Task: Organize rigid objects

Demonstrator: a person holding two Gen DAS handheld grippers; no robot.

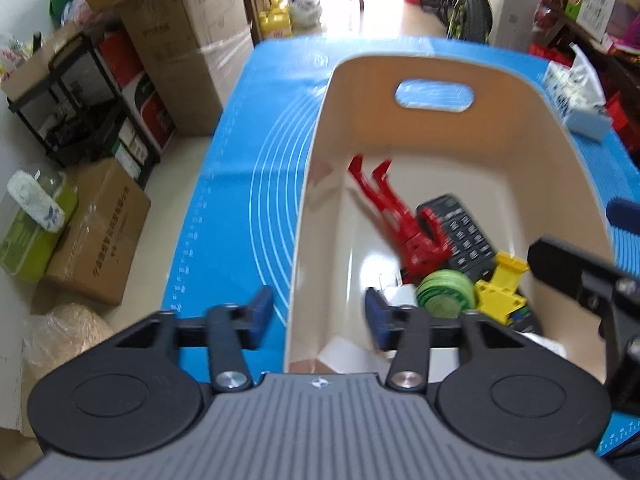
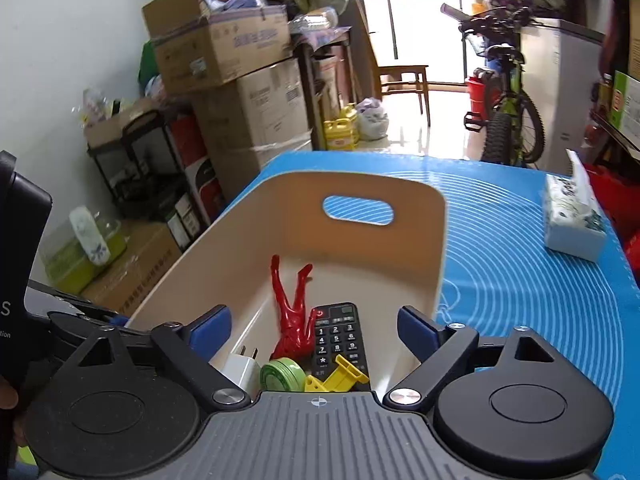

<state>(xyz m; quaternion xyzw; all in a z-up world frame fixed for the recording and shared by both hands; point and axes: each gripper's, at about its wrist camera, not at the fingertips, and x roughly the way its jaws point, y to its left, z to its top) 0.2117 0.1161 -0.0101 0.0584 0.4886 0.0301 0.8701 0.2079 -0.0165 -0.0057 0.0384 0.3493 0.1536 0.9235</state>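
Observation:
A cream bin (image 1: 316, 152) (image 2: 436, 248) with a handle cut-out stands on the blue mat (image 1: 240, 160) (image 2: 520, 264). Inside lie a red figure (image 1: 396, 216) (image 2: 292, 312), a black remote (image 1: 466, 236) (image 2: 338, 336), a green tape roll (image 1: 446, 288) (image 2: 280, 374), a yellow plastic piece (image 1: 500, 284) (image 2: 340, 376) and a white plug adapter (image 2: 242, 368). My left gripper (image 1: 316, 316) is open and empty, straddling the bin's near-left wall. My right gripper (image 2: 314, 330) is open and empty above the bin's near end; part of it shows in the left wrist view (image 1: 584, 276).
A tissue box (image 2: 572, 216) (image 1: 576, 92) sits on the mat right of the bin. Cardboard boxes (image 1: 96, 236) and a black shelf (image 1: 80, 104) stand on the floor at left. A bicycle (image 2: 508, 108) stands beyond the table.

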